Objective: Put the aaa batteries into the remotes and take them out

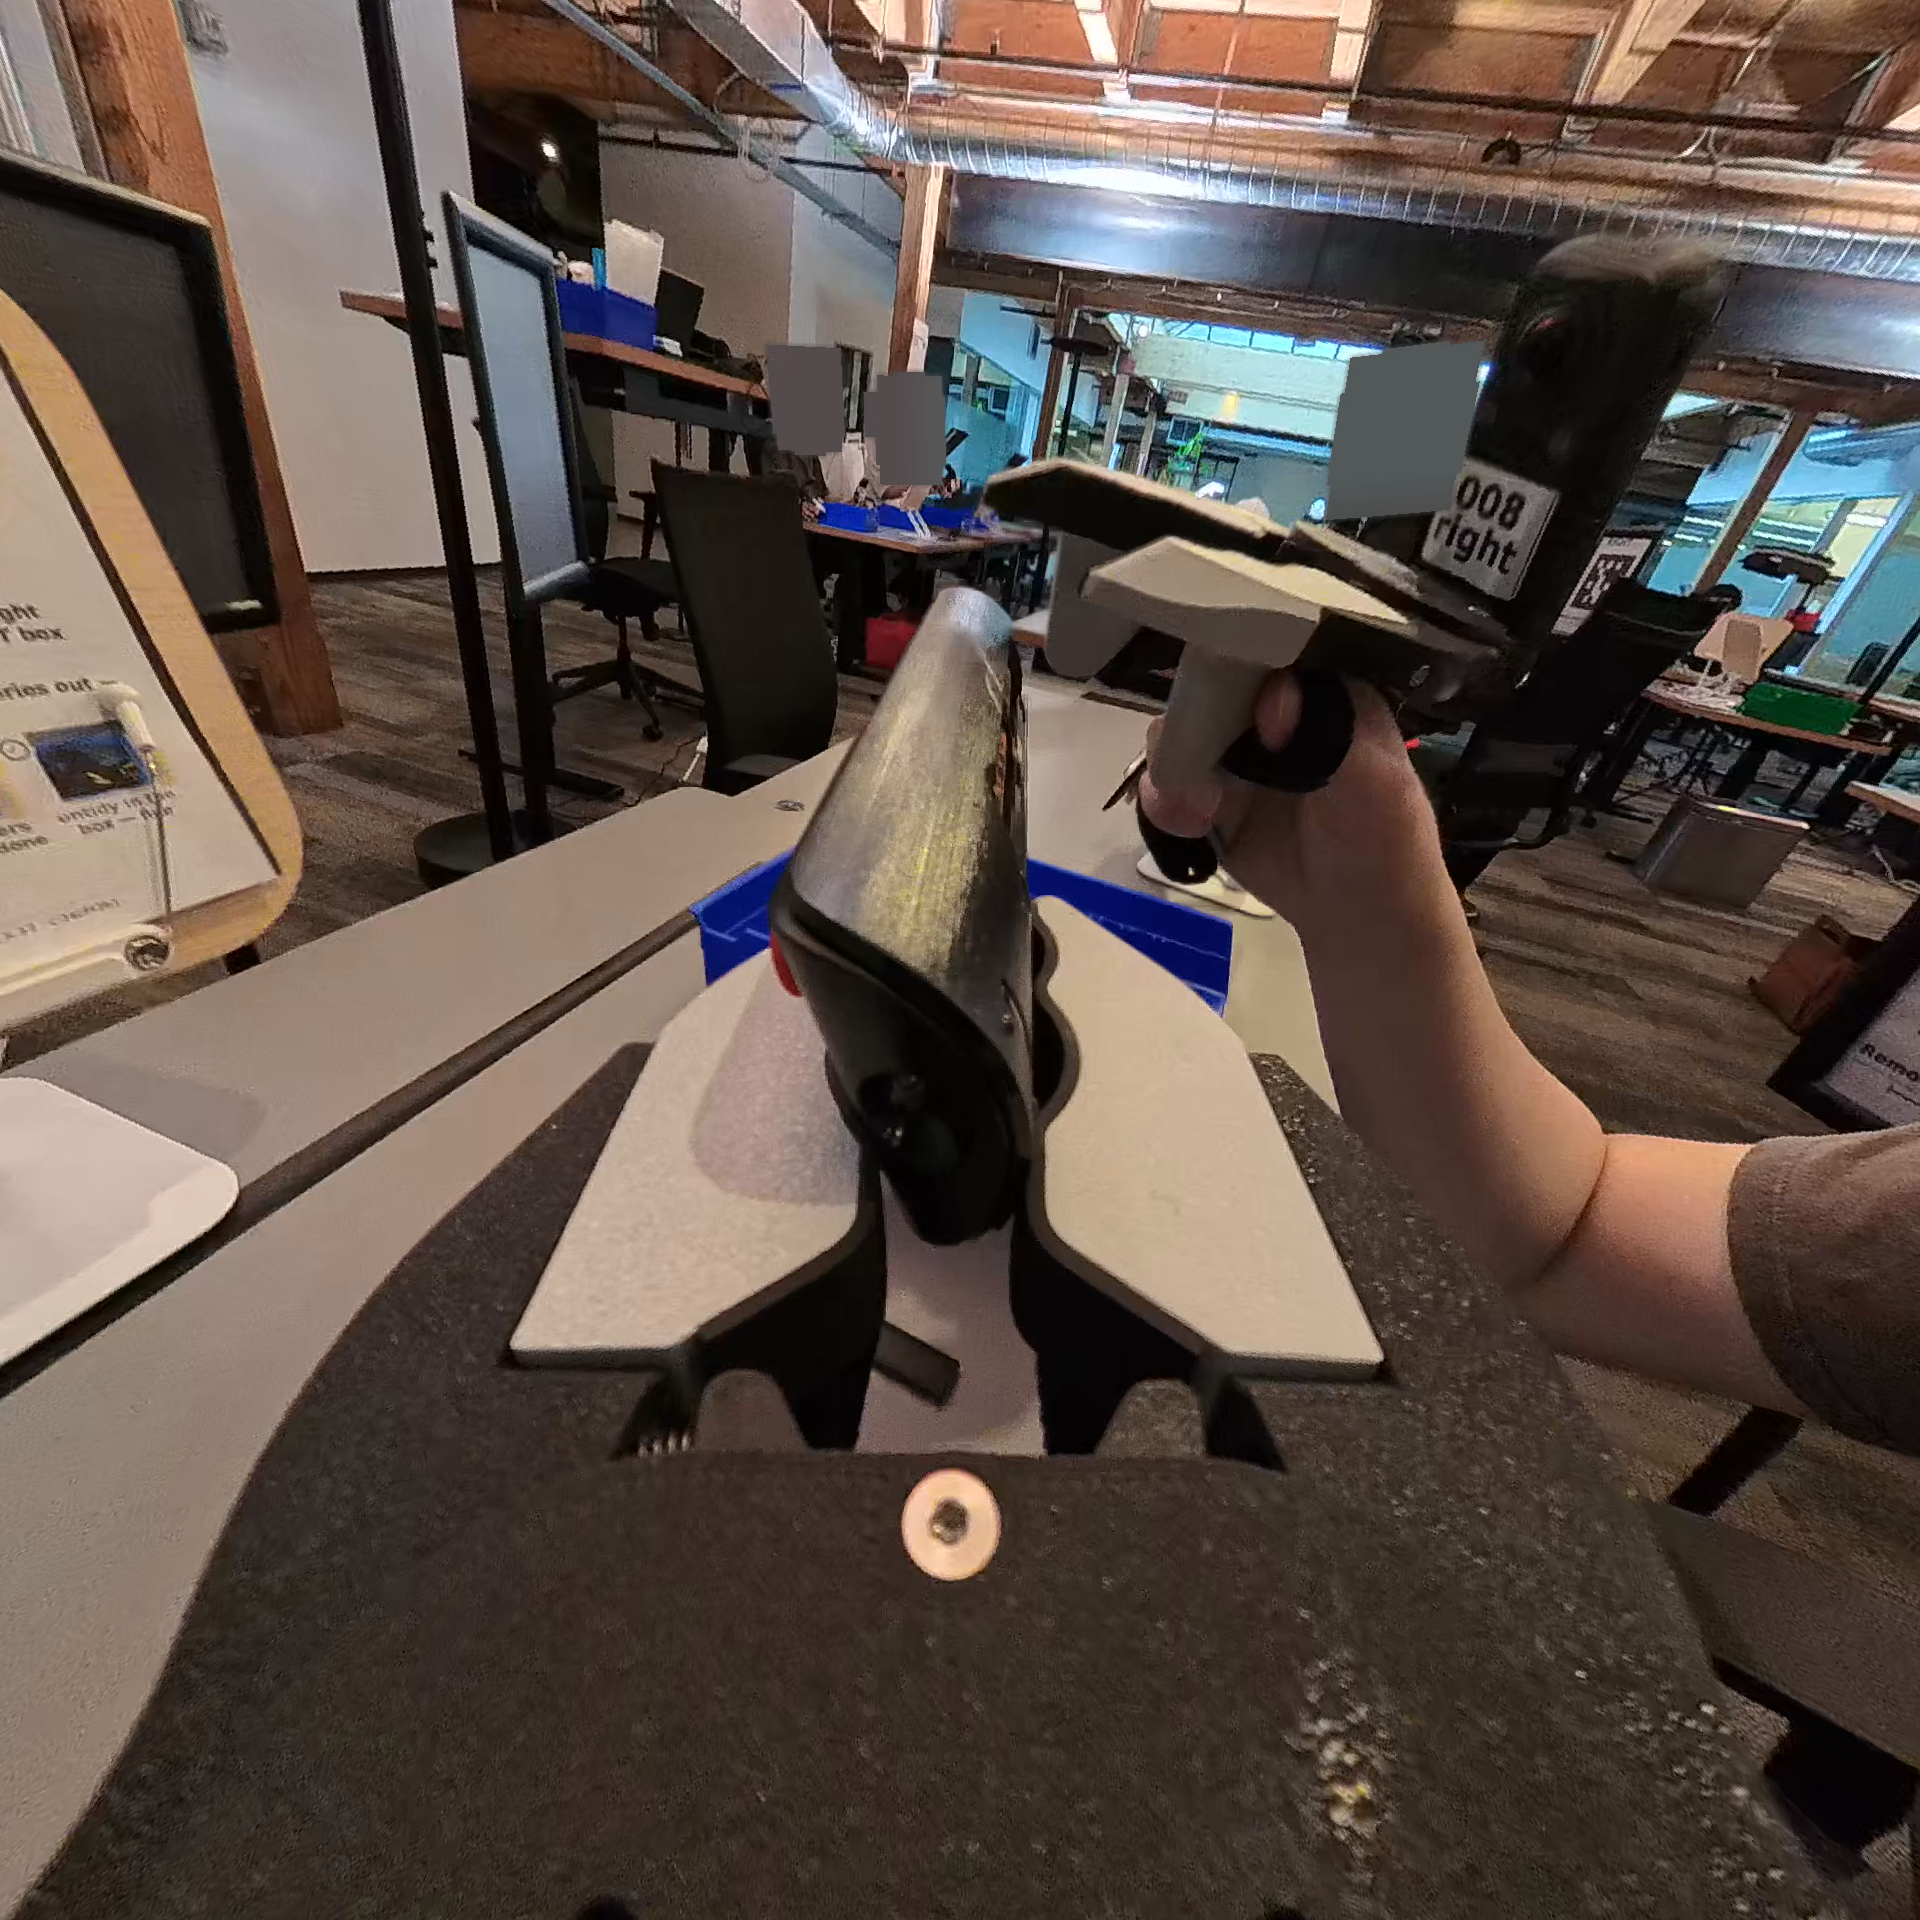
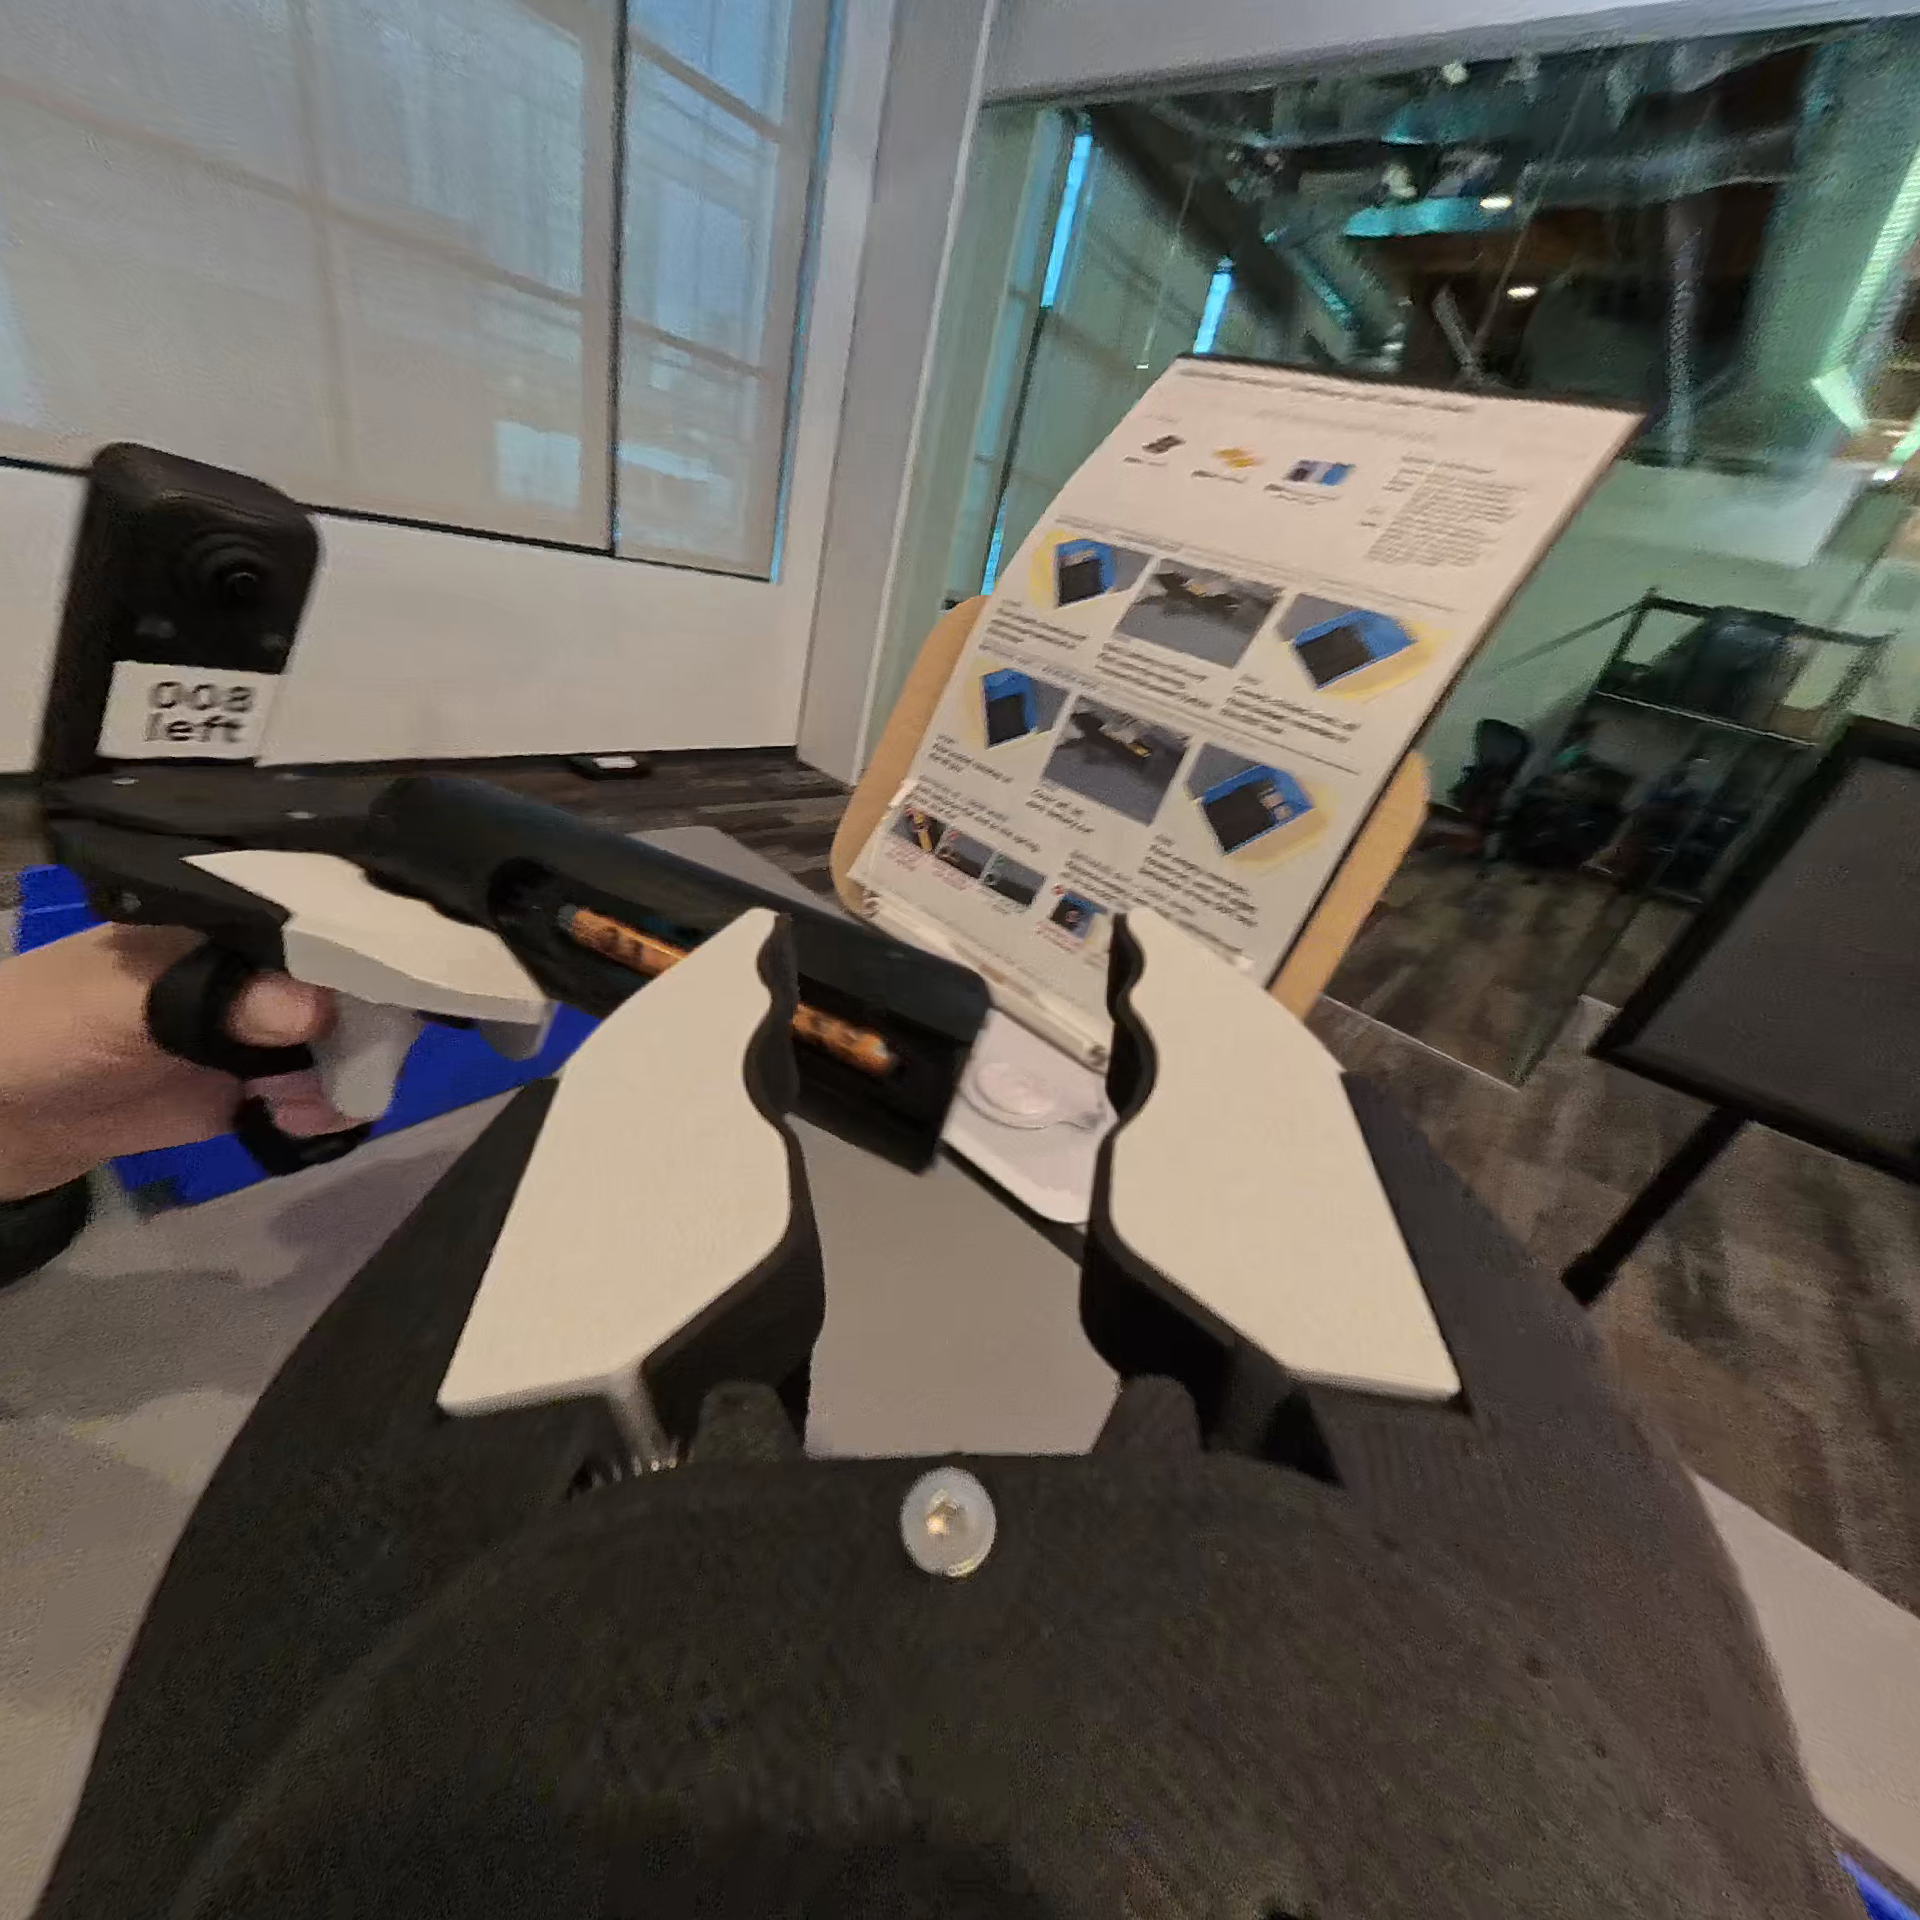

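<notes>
Above a grey table (image 1: 436, 997) and its blue bin (image 1: 1132, 914), our left gripper (image 1: 951, 1091) clamps the light, slick remote (image 1: 925, 883), batteries (image 2: 623, 940) exposed, while our right gripper (image 2: 940, 1039) gapes empty beside them, ready to pinch one mid-length.

Lettered white stickers (image 1: 1486, 530) on both camera posts (image 1: 1590, 395); lettered sheet (image 2: 1195, 675) on board (image 2: 904, 748).

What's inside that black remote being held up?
The remote, clamped in the left gripper, has its back open: orange batteries lie inside. The open right gripper hides the middle, so their number is unclear.
</notes>
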### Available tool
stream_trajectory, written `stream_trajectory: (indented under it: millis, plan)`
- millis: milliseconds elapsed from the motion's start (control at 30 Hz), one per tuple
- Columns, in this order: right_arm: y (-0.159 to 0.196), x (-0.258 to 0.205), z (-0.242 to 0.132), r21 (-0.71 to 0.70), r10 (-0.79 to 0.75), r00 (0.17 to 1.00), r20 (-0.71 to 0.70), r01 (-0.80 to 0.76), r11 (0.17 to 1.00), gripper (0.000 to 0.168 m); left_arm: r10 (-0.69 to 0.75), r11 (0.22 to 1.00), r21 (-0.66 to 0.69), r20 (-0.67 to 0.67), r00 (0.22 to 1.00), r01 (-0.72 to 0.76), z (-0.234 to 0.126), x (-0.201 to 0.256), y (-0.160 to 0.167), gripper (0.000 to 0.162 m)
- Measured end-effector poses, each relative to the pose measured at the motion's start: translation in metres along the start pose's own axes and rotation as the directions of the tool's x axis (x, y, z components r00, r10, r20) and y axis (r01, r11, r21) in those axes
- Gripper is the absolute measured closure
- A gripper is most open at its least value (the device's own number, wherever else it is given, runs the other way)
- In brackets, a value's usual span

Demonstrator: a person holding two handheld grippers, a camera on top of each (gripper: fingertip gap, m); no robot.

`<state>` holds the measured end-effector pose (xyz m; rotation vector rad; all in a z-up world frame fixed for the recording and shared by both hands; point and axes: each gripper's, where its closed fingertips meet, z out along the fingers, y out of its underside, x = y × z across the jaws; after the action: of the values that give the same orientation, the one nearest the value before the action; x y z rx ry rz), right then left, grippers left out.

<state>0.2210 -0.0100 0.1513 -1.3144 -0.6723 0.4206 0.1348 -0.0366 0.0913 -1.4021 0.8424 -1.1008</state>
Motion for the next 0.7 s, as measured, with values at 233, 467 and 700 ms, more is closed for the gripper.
stream_trajectory:
  millis: [233, 467, 700]
  plan:
    - [0.007, 0.001, 0.002, -0.052, 0.083, 0.996, -0.023, -0.084, 0.995, 0.104, 0.047, 0.998, 0.038, 0.028, 0.998, -0.048, -0.007, -0.001, -0.011, 0.137]
    - [0.015, -0.017, 0.011, -0.100, 0.027, 0.999, -0.029, -0.030, 0.995, 0.104, 0.205, 0.978, 0.028, 0.073, 0.976, -0.207, -0.004, 0.007, -0.012, 0.138]
    - [0.013, -0.036, 0.010, -0.115, 0.147, 0.983, 0.112, -0.134, 0.984, 0.106, 0.254, 0.967, 0.010, 0.009, 0.967, -0.254, -0.006, 0.015, -0.013, 0.138]
